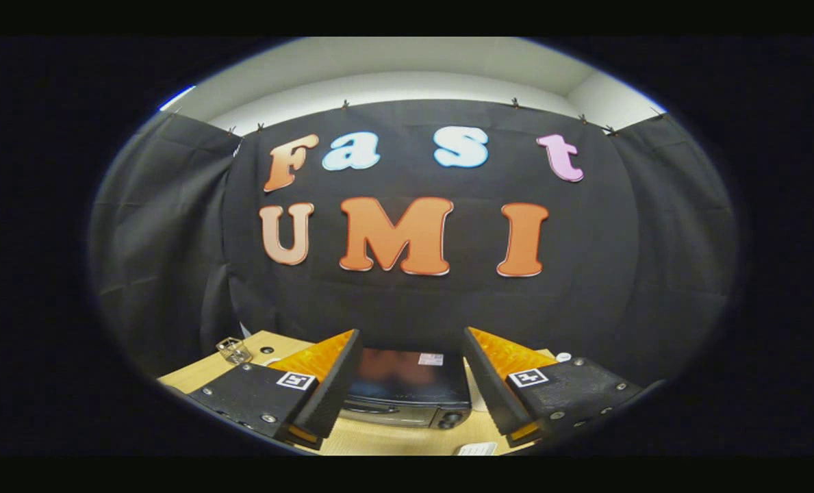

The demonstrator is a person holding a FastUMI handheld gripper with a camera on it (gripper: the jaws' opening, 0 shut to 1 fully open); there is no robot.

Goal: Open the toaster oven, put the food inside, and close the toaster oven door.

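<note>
Hand-held gripper [412, 383] spread wide, nothing held, raised above the light wooden surface [372, 438]. Black boxy toaster oven with glossy top [410, 387] sits at 12 o'clock just beyond the fingers, framed in the gap. Door looks closed, judging by the front strip. Small clear glass cube [233, 350] at 10 o'clock. Can't identify the food. Task not started: open, load, close all remain

hand-held gripper [412, 373] fingers spread, open air to toaster oven [407, 394] beyond, door closed
</note>
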